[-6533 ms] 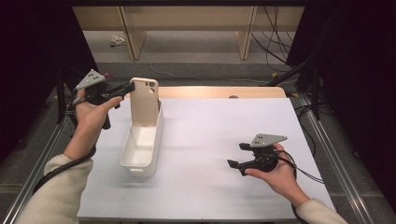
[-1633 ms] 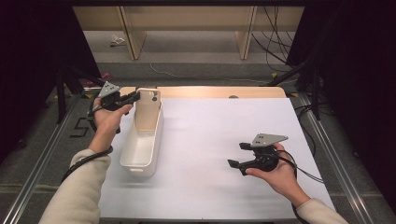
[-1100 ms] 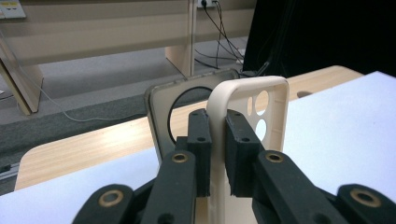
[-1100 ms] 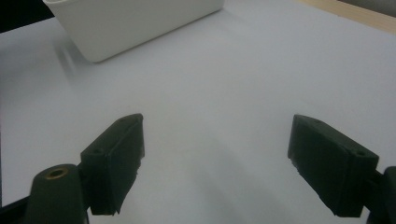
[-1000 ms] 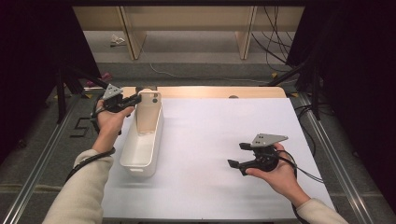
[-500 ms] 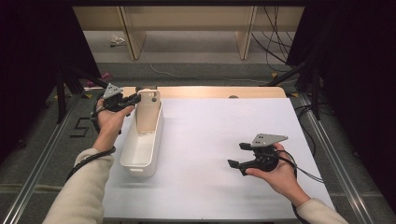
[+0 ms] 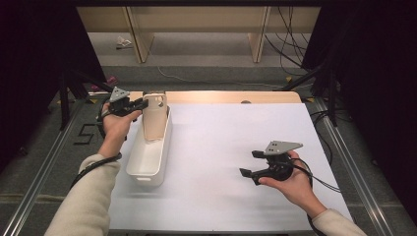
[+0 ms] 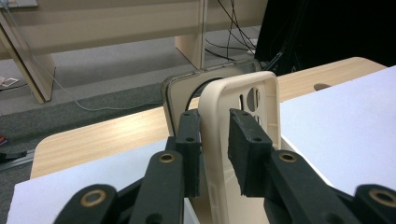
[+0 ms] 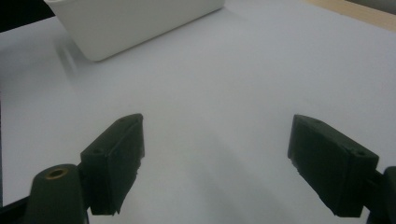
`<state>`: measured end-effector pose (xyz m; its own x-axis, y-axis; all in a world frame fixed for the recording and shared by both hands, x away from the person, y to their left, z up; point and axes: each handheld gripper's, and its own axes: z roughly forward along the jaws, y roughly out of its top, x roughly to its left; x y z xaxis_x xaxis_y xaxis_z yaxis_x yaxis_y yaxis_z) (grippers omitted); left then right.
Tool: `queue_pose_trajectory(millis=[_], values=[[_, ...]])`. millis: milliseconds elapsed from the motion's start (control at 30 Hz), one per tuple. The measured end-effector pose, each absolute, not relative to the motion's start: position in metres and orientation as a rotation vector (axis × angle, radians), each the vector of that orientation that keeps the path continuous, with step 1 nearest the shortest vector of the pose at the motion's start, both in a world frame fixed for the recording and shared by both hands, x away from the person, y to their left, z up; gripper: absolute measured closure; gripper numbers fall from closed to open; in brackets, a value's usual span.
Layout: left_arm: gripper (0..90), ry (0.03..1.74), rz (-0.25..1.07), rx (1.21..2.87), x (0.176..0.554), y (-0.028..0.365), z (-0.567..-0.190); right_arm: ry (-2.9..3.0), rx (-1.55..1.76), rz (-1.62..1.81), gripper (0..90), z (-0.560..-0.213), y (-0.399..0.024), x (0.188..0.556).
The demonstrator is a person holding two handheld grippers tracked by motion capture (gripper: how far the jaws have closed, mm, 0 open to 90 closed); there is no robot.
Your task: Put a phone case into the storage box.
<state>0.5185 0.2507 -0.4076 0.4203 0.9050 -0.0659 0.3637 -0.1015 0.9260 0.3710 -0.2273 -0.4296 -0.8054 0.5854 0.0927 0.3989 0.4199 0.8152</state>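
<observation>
A beige phone case stands upright at the far end of a white bin. My left gripper reaches it from the left, level with its top. In the left gripper view the case's rim sits between my left gripper's pads. The jaws have just been opening, and a thin gap shows at the right pad. A second case with a dark rim stands right behind it. My right gripper rests on the white sheet at the right, its jaws wide apart with nothing between them.
The white sheet covers most of the wooden table. The bin's near wall lies far ahead of the right gripper. Metal rails run along both table sides, and cables trail on the floor at the back right.
Since the oldest frame the left gripper and the case have come lower into the bin's far end. Over the last second nothing has visibly shifted. The right gripper has kept still.
</observation>
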Motion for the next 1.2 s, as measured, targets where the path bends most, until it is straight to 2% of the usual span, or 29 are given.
queue_pose_trajectory(millis=[233, 900, 1200], values=[[69.1, 1.144, 0.689, 1.691, 0.521, 0.249, -0.406, 2.468, 0.87, 1.331, 19.7, -0.43, -0.228, 0.371], [50.8, 1.233, 0.732, 1.68, 0.517, 0.253, -0.397, 2.465, 0.872, 1.33, 19.6, -0.429, -0.228, 0.371], [35.4, 1.245, 0.708, 1.673, 0.508, 0.251, -0.39, 2.461, 0.874, 1.328, 19.6, -0.429, -0.229, 0.371]])
